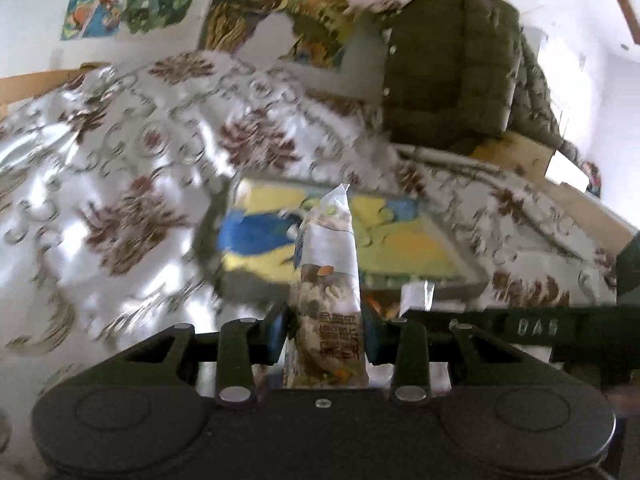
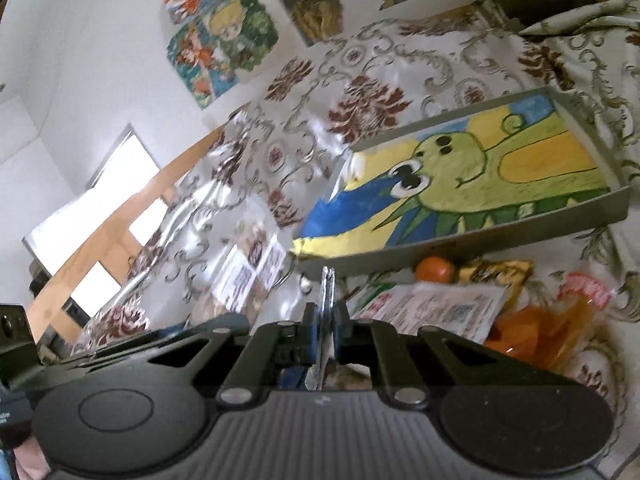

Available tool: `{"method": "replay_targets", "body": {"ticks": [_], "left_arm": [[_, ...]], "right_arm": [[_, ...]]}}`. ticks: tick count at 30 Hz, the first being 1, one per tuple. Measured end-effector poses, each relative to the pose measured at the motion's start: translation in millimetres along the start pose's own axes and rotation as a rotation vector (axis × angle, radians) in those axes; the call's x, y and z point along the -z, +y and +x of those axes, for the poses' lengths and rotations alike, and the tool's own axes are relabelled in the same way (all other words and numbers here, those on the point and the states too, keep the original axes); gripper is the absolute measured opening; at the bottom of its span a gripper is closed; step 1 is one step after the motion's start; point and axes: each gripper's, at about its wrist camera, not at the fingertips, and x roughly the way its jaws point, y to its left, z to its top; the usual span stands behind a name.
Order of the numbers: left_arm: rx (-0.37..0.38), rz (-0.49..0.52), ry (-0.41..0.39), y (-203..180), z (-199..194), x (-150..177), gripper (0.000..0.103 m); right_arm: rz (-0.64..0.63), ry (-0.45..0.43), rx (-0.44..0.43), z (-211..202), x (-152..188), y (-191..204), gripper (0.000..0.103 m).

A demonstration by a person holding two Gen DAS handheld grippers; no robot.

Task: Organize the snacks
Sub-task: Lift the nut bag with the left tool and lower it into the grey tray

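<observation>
Fingers of the left gripper are clamping a tall white snack packet printed with nuts and dark lettering, which is standing upright between the 2 blue pads and rising in front of the shallow grey tray with a yellow, green and blue cartoon drawing on its floor. Fingers of the right gripper are squeezing together on the thin silvery edge of a flat foil wrapper, seen edge-on, just on the near side of that tray's front wall.

That tray is lying on a glossy white tablecloth patterned with brown flowers and grey scrolls, and its painted floor is showing bare.

Close against the tray's front wall, 1 round orange fruit is sitting beside 1 yellow crinkled packet. Nearer than these, 1 flat white packet with red print and a square code is lying, with 1 clear bag of orange snacks at its right. Left of the tray, 1 clear-wrapped pack with brown printed pictures is resting on the cloth.

Beyond the tray, 1 dark olive quilted jacket is heaped up, and colourful cartoon posters are hanging on the white wall behind.
</observation>
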Motion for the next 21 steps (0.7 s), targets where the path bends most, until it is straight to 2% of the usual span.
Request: {"method": "replay_targets", "body": {"ticks": [4,8,10,16,21], "left_arm": [[0.013,-0.015,-0.044,-9,31,-21,0.04],[0.017,-0.121,-0.109,-1,62,-41,0.04],[0.002,-0.127,-0.121,1,77,-47,0.04],[-0.04,-0.097,-0.107,16,105,-51,0.04],[-0.077,-0.091,-0.099,27,126,-47,0.04]], "right_arm": [[-0.015,-0.043,0.031,0,-13,-6,0.008],[-0.01,-0.104,0.07,4,-35,-17,0.009],[0.012,-0.142,0.088,10,-49,-26,0.009],[0.076,-0.194,0.124,41,-73,-50,0.009],[0.088,-0.19,0.158,67,-72,-63,0.009]]}}
